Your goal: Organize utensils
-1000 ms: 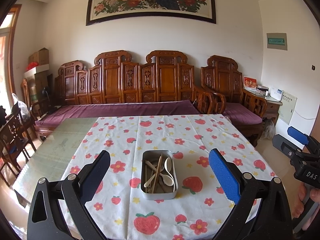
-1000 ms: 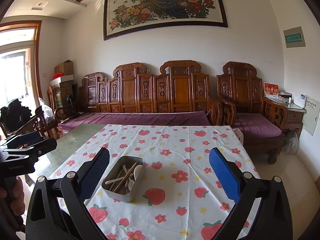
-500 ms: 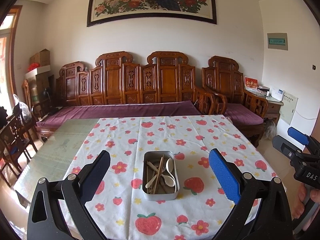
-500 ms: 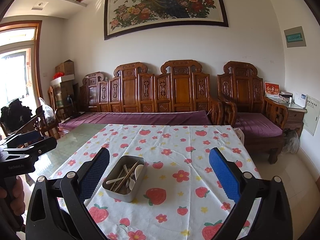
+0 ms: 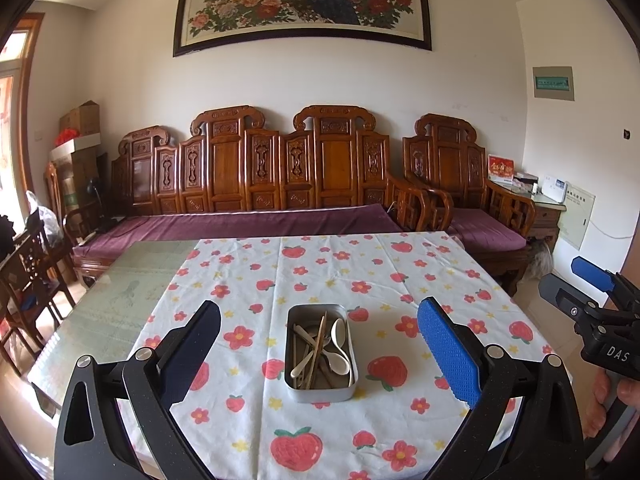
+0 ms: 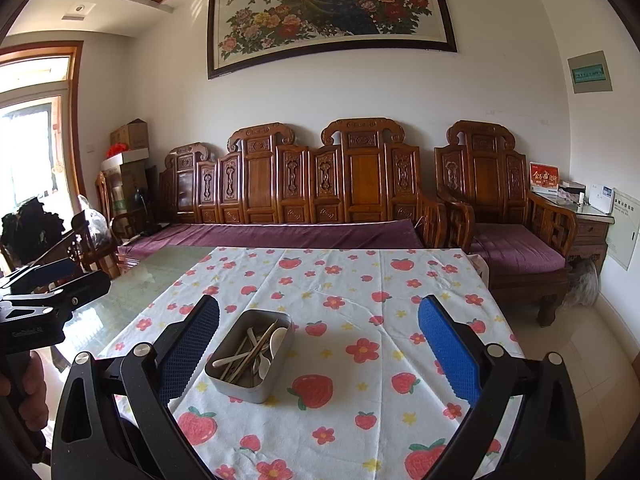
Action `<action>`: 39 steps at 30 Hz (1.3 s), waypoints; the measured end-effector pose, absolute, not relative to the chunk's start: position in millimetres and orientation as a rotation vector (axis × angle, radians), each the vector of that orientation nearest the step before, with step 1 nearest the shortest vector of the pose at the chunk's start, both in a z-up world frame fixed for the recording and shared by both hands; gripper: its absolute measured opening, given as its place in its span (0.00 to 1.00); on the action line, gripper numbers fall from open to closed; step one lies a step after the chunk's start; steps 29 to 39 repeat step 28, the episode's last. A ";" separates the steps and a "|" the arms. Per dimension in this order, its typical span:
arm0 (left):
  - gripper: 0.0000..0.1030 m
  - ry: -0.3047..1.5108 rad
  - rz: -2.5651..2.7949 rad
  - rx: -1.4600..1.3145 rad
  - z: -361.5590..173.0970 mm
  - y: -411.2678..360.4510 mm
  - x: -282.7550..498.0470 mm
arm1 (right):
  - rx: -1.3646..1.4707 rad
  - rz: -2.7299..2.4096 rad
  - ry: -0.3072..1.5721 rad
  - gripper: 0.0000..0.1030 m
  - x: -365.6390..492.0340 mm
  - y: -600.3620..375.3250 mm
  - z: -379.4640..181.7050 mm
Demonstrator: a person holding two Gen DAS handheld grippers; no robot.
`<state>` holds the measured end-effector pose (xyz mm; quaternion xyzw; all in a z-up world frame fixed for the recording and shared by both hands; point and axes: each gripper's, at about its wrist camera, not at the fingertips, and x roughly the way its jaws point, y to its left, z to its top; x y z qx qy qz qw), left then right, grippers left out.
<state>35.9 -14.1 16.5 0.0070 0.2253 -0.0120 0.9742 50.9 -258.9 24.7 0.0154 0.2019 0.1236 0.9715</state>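
Barely any movement since the earlier frames. We held the left gripper (image 5: 319,354) and right gripper (image 6: 319,346) wide open, gripping nothing, above the strawberry tablecloth (image 5: 400,280). Metal tin (image 5: 321,353) held spoons (image 5: 340,344) and chopsticks (image 5: 319,346), mid-cloth.

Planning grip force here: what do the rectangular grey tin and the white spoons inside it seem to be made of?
The rectangular grey tin looks like thin metal: dull brushed sheen, rounded corners, rolled rim. The white spoons look like glossy ceramic or hard plastic, smooth and opaque; the pictures cannot settle which.
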 end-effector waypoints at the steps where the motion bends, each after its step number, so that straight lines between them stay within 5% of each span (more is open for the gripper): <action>1: 0.92 0.453 -0.025 0.014 17.3 -14.8 35.6 | 0.031 0.250 0.407 0.97 50.9 -259.0 24.8; 39: 0.92 0.445 -0.029 0.007 22.7 -18.7 33.5 | 0.033 0.250 0.408 0.97 51.0 -258.0 24.6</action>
